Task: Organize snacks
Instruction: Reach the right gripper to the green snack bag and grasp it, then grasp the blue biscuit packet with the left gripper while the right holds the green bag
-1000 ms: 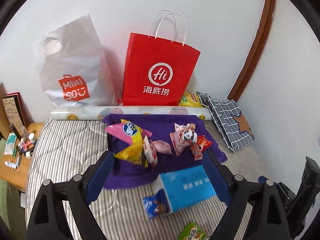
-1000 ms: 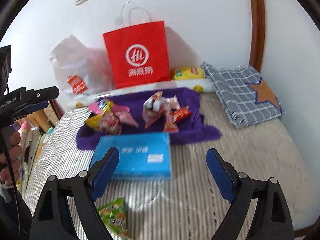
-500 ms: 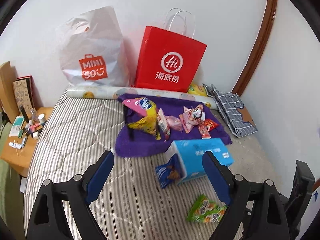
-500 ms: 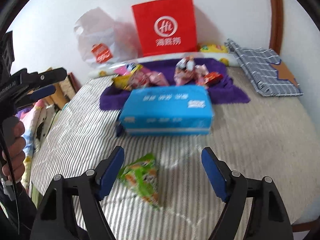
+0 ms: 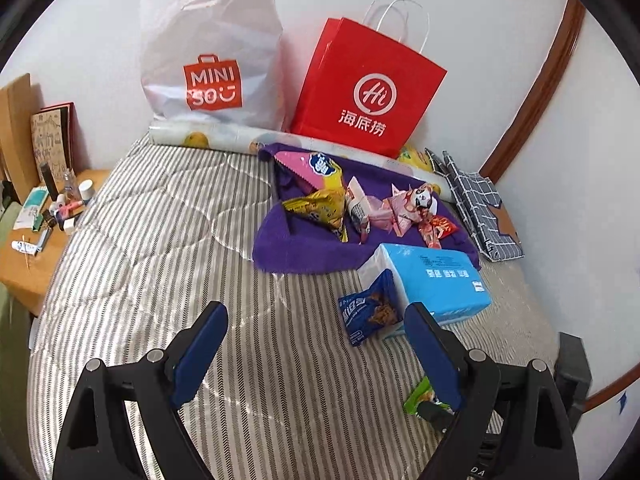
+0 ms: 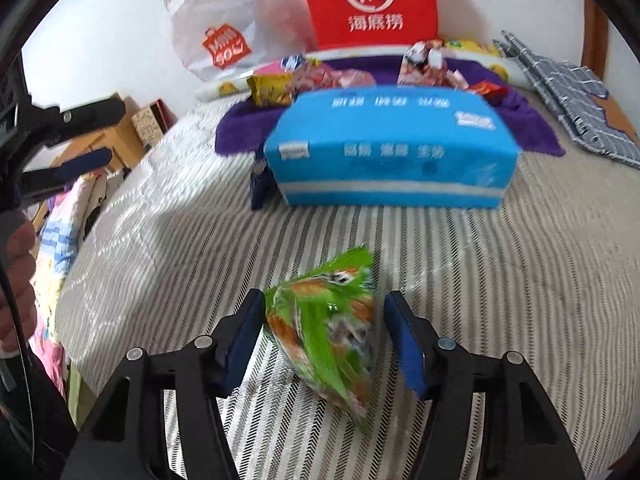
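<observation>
Left wrist view: the left gripper (image 5: 316, 328) hangs wide open and empty over bare striped mattress (image 5: 160, 248). Its right finger hides most of the green snack packet (image 5: 418, 398). A dark blue packet (image 5: 370, 312) leans on the blue tissue pack (image 5: 434, 280).

Right wrist view, blurred: the right gripper (image 6: 324, 320) is closing, the green snack packet (image 6: 328, 324) between its jaws, the right pad not yet touching. The tissue pack (image 6: 392, 152) blocks the way to the purple cloth (image 6: 532, 124).
</observation>
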Demonstrator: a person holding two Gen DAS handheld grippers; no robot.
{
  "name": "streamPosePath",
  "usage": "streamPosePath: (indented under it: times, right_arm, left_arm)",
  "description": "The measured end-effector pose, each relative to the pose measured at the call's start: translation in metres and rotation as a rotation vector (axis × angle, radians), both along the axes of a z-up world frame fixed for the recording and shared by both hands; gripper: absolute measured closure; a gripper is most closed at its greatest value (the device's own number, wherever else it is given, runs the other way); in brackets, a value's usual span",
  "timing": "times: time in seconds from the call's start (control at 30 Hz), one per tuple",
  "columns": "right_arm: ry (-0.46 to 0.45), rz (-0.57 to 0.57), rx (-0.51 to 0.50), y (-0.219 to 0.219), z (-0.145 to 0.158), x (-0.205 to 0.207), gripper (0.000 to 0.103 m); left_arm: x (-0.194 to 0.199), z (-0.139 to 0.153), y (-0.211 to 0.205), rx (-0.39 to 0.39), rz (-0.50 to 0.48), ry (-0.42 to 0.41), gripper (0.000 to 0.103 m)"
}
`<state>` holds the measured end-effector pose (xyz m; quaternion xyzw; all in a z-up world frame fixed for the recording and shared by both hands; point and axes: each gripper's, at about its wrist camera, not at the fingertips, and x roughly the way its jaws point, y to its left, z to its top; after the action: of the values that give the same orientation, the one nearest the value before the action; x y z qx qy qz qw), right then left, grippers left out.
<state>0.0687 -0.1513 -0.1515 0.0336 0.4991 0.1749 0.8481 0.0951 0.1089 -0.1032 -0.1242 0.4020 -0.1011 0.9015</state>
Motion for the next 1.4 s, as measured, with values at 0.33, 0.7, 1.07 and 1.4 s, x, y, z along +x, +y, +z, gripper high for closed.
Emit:
streamPosePath:
  times: [0.33,0.7,1.07,1.4]
  right_arm:
    - [-0.066,-0.015,0.006,-0.03,0.006,0.002,0.057]
    - [-0.124,-0.168,-0.051,-0.111,0.006,0.026,0.057]
    - [-0.104,-0.242,-0.038,-0.146,-0.012,0.055,0.057]
    - [-0.06,-0.216,-0.049,-0.139,-0.021,0.057,0.058]
  left_arm:
    - [0.018,-0.035,-0.039,0.129,-0.058,0.038,0.015]
    - [0.036,-0.07,-0.065,0.195,-0.103,0.087,0.018]
    - [0.046,-0.081,-0.084,0.283,-0.122,0.074,0.028]
    - [0.056,-0.079,-0.095,0.311,-0.146,0.059,0.06]
